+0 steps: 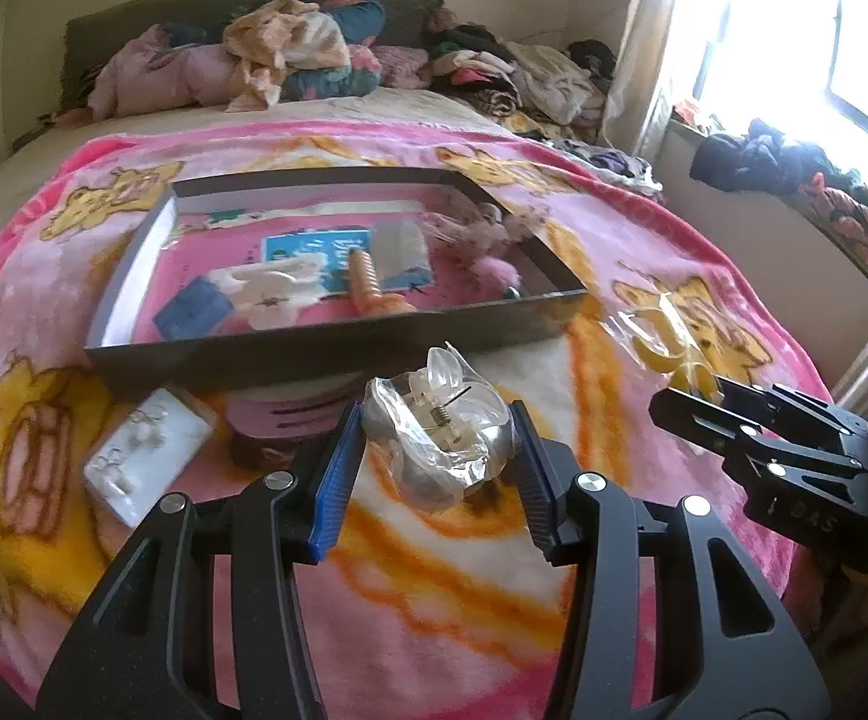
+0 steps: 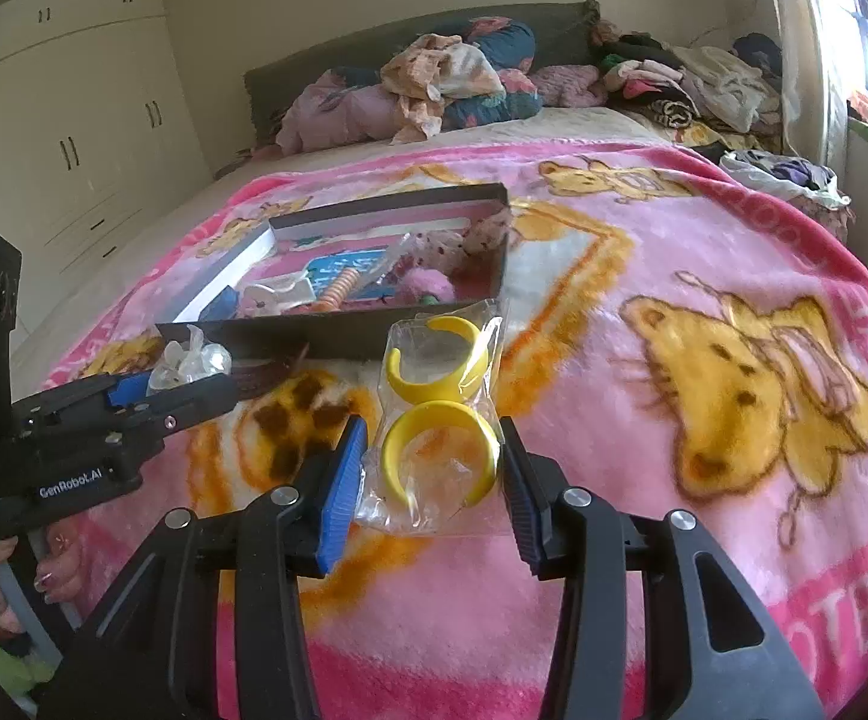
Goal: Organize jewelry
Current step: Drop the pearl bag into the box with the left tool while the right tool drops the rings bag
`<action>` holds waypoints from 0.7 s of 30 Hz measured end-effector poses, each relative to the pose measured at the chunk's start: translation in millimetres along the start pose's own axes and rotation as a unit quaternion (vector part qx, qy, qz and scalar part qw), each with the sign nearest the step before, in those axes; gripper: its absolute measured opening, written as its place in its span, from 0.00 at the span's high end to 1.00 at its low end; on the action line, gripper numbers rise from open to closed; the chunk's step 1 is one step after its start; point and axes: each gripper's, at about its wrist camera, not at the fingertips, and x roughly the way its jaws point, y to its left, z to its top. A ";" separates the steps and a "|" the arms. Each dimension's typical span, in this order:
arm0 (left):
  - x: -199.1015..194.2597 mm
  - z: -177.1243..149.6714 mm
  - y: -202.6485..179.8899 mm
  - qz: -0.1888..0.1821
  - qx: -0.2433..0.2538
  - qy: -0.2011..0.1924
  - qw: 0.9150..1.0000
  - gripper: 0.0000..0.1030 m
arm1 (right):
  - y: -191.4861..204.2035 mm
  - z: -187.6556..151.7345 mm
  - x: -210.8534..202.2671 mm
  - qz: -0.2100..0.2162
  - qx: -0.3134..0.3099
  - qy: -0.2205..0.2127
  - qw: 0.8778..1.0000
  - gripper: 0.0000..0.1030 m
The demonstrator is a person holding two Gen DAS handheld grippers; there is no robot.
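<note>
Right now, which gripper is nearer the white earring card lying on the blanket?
Left. The left gripper, shut on a bagged clear hair clip, is just right of the earring card. The right gripper, holding bagged yellow cuffs, is farther right.

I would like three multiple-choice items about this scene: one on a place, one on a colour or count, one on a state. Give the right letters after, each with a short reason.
1. Where does the white earring card lie?
A. inside the tray
B. on the blanket, on the near side of the tray
C. on the pillows

2. What colour are the two cuff bracelets in the clear bag?
A. yellow
B. green
C. silver

3. What is the state of the left gripper?
A. open and empty
B. closed on the bagged clear hair claw
C. closed on the tray's wall

Answers:
1 B: the card rests on the pink blanket, outside the near wall of the dark tray.
2 A: both cuffs show yellow through the bag.
3 B: the bagged clear hair claw sits clamped between its jaws.
</note>
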 end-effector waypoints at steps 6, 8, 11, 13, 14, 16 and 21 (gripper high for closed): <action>-4.4 6.2 17.8 0.012 -0.015 -0.009 1.000 0.62 | 8.6 9.7 7.5 0.006 -0.010 0.001 1.000 0.60; -5.8 8.3 23.0 0.015 -0.020 -0.013 1.000 0.62 | 11.5 13.6 10.4 0.008 -0.012 0.001 1.000 0.60; -7.9 10.9 30.5 0.019 -0.025 -0.017 0.999 0.62 | 16.0 18.7 14.6 0.010 -0.018 0.002 1.000 0.60; -8.1 13.0 35.2 0.022 -0.028 -0.019 0.999 0.62 | 18.3 22.7 17.7 0.011 -0.021 0.002 1.000 0.60; -7.8 14.7 37.9 0.023 -0.030 -0.020 0.999 0.62 | 19.2 24.9 19.1 0.011 -0.022 0.002 1.000 0.60; -7.9 17.1 41.0 0.025 -0.032 -0.021 0.999 0.62 | 21.7 30.8 22.4 0.013 -0.025 0.000 1.000 0.60; -8.6 25.2 47.7 0.026 -0.039 -0.028 0.999 0.62 | 25.5 42.9 29.7 0.015 -0.025 -0.006 1.000 0.60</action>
